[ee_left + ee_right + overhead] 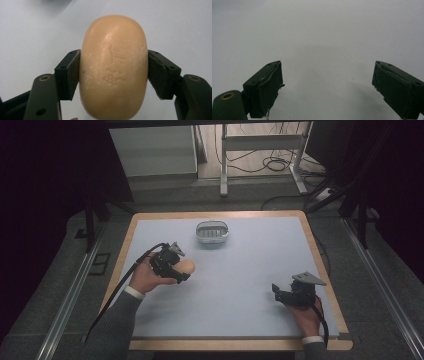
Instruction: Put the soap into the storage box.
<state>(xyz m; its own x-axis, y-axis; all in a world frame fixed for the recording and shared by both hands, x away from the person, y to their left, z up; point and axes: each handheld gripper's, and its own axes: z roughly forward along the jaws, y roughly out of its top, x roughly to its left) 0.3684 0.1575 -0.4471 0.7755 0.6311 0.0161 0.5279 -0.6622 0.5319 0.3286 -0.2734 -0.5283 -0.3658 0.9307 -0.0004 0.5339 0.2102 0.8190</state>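
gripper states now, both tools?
Left tool: closed on the bar of soap.
Right tool: open, holding nothing.

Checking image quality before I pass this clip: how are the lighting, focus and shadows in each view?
High view: the table is evenly lit, the surroundings fall into near black, detail is soft. Left gripper view: the soap bar is sharp enough to show its embossed mark, with no glare, held by the left gripper. Right gripper view: dimmer and greyer, with a faint shadow between the open jaws of the right gripper.
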